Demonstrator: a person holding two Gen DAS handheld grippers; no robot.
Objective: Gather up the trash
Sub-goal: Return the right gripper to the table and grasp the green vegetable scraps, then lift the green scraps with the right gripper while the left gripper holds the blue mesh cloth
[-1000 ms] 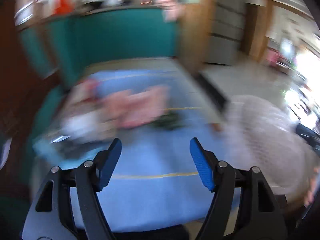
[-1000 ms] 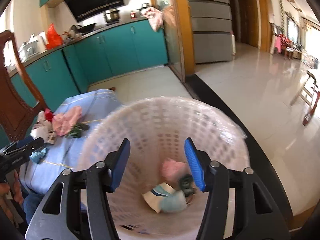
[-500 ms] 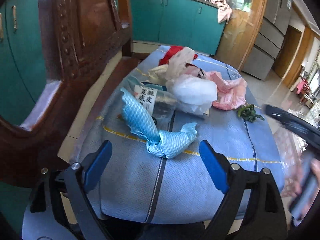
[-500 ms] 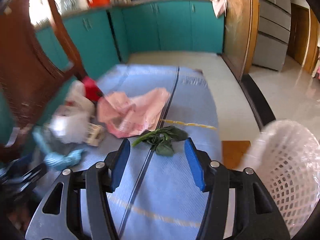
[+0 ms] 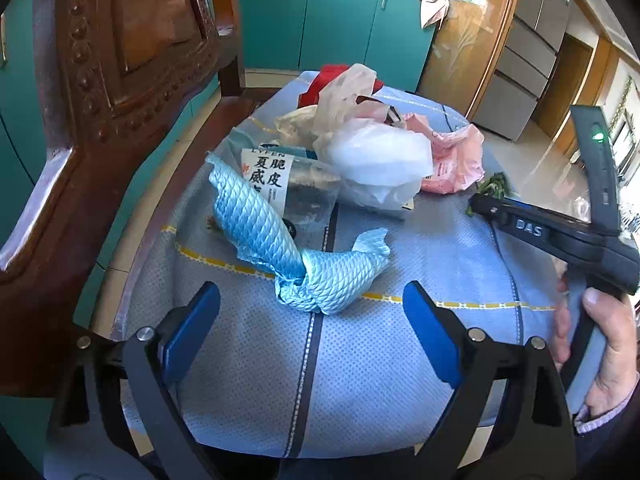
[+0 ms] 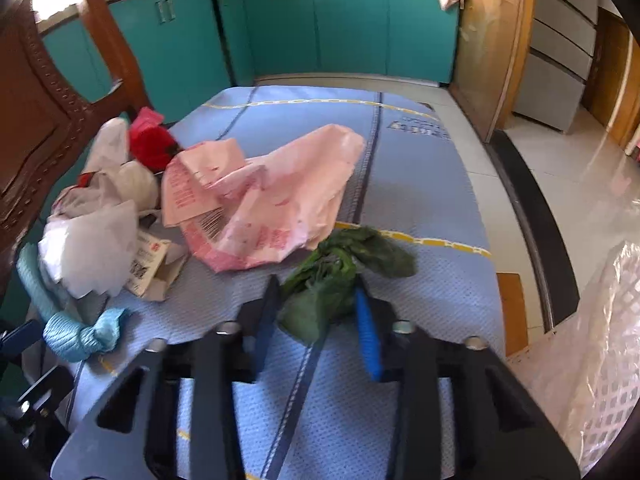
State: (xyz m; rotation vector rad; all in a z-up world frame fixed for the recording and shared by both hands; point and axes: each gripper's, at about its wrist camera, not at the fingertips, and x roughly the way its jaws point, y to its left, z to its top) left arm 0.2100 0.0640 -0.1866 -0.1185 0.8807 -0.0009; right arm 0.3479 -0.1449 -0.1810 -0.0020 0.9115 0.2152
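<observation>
Left claw [image 5: 312,332] opening, blue wrapper [image 5: 288,248] ahead

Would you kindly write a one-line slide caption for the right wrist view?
Right gripper jaws closing on wilted green leaves beside a pink plastic bag on the blue cloth.

The white basket [image 6: 600,344] is cut off by the right edge; the right claw [image 6: 316,320] looks blurred, hiding part of the green leaves [image 6: 332,276].

Both wrist views close, angled down over the blue-covered table [image 5: 400,360], sharing the trash pile [image 6: 120,220], teal cabinets [image 6: 320,20] behind
</observation>
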